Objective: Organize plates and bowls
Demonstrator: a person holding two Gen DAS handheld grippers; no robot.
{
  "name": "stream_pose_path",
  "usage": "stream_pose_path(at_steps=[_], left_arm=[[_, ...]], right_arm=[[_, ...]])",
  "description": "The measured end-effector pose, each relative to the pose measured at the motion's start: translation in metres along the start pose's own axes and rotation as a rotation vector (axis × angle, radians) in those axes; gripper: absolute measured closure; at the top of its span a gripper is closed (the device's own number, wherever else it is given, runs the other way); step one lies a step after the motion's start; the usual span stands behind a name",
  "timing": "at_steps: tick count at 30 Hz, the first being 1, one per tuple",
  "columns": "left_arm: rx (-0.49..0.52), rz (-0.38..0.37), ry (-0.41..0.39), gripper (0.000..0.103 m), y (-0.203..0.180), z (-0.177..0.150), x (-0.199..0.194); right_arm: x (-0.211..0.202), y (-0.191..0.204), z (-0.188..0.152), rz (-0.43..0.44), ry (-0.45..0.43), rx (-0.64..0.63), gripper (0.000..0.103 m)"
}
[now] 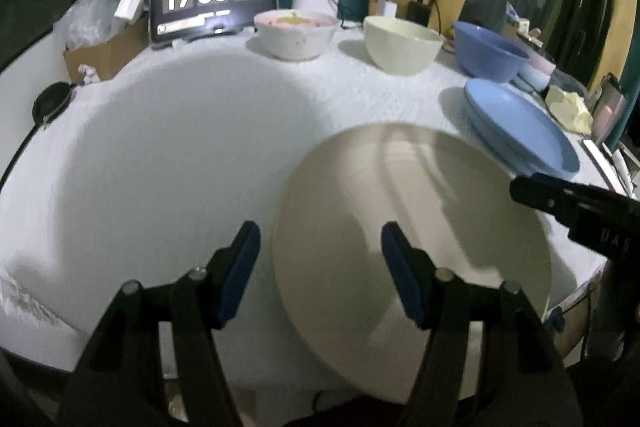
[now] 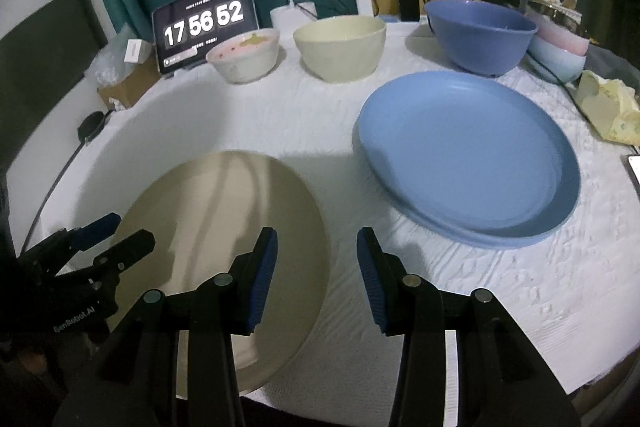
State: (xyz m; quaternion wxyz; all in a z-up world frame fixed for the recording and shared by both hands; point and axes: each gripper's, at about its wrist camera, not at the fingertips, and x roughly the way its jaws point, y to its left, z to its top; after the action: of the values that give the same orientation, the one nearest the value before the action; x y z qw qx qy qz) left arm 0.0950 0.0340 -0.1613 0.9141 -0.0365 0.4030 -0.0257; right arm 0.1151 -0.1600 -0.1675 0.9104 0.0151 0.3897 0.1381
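Both the left gripper (image 1: 320,267) and the right gripper (image 2: 316,275) are hanging with jaws apart, gripping nothing, over the beige plate (image 1: 400,227) lying beside stacked blue plates (image 2: 472,159) on the white table (image 2: 500,299).

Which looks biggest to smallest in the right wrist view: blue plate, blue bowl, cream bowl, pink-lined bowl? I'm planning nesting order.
1. blue plate
2. blue bowl
3. cream bowl
4. pink-lined bowl
The three bowls stand in one row at the back, so their order is fair; the plate lies nearer the camera, which inflates it.
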Motion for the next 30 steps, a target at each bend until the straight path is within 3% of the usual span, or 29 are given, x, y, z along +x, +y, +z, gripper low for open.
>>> stream_pose_path(at_steps=[5, 12, 15, 19, 21, 30], left_arm=[[0.003, -0.004, 0.034, 0.039, 0.001, -0.011, 0.007], [0.015, -0.01, 0.01, 0.04, 0.001, -0.015, 0.007], [0.02, -0.025, 0.007, 0.049, -0.001, -0.015, 0.006], [0.025, -0.033, 0.004, 0.053, -0.002, -0.016, 0.004], [0.015, -0.034, 0.004, 0.059, 0.001, -0.015, 0.004], [0.004, -0.034, -0.007, 0.061, 0.0, -0.013, -0.001]], right_arm=[[0.009, 0.0, -0.004, 0.012, 0.027, -0.002, 0.059], [0.017, 0.0, -0.008, 0.017, 0.039, 0.005, 0.064], [0.019, -0.001, -0.008, 0.019, 0.045, 0.01, 0.07], [0.023, -0.001, -0.01, 0.032, 0.054, 0.011, 0.081], [0.023, -0.001, -0.01, 0.025, 0.048, 0.008, 0.082], [0.02, -0.001, -0.01, 0.021, 0.025, 0.009, 0.083]])
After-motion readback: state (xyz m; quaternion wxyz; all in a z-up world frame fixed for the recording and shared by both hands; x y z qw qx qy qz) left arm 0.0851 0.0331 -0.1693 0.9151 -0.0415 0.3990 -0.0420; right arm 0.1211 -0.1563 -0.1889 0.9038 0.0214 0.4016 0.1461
